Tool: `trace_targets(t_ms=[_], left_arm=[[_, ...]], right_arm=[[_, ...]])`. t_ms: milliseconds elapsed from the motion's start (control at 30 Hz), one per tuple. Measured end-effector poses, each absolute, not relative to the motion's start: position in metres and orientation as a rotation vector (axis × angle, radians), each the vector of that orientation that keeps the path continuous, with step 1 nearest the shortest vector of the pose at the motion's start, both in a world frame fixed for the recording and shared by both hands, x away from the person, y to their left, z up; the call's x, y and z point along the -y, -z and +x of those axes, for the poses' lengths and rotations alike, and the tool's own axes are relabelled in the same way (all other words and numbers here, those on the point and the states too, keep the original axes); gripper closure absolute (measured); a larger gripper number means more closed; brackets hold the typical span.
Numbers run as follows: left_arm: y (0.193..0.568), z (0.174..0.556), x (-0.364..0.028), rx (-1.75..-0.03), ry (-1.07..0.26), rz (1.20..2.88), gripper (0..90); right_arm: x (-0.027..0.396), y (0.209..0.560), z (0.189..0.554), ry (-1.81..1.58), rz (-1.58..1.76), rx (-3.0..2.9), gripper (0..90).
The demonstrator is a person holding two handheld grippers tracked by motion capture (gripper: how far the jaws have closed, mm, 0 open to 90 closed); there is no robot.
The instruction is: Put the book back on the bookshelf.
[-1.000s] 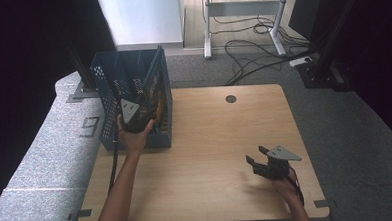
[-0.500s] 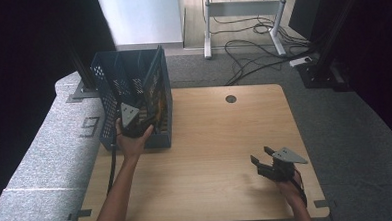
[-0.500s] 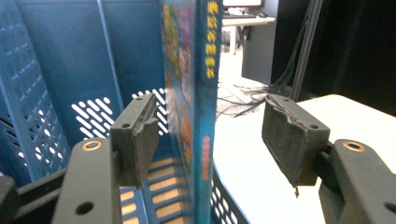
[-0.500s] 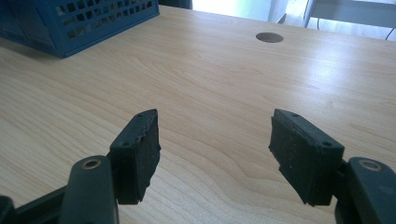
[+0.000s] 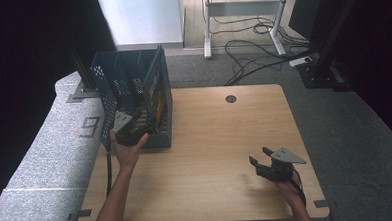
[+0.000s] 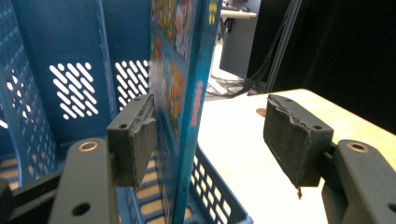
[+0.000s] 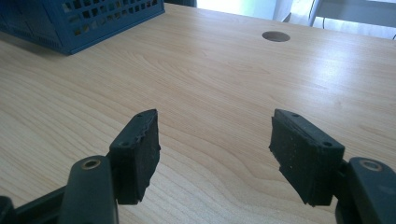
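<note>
A blue perforated crate (image 5: 108,84) stands at the table's left edge. A colourful book (image 5: 157,94) stands upright inside it, against its right wall. My left gripper (image 5: 132,124) sits at the crate's near end, held by a hand. In the left gripper view the left gripper (image 6: 210,121) is open; the book (image 6: 187,84) and the crate wall (image 6: 210,186) stand between its jaws, closer to the left pad (image 6: 140,135). My right gripper (image 5: 259,156) hovers open over the near right of the table. Nothing but bare wood lies between the jaws of the right gripper (image 7: 215,140).
The wooden table (image 5: 220,139) has a round cable hole (image 5: 230,98) at its far middle. The crate's corner (image 7: 84,18) appears at the top left of the right gripper view. Grey floor, cables and a desk frame (image 5: 240,18) lie beyond the table.
My left gripper has drawn back toward the person, from deeper in the crate to its near end. The right gripper has barely shifted.
</note>
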State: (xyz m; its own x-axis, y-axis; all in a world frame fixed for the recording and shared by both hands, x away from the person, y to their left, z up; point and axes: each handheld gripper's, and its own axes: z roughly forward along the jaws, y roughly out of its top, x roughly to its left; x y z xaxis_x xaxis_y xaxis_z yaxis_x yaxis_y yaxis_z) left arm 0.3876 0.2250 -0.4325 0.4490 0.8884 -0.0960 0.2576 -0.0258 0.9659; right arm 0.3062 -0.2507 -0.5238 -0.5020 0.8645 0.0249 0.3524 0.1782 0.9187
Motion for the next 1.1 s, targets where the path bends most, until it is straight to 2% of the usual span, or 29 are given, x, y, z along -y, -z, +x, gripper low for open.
trace_targets(t_ms=[1100], left_arm=[[0.499, 0.312, -0.244, -1.079, -0.481, 1.679, 33.0]], right_arm=[[0.26, 0.529, 0.312, -1.288, 1.22, -1.942, 32.0]])
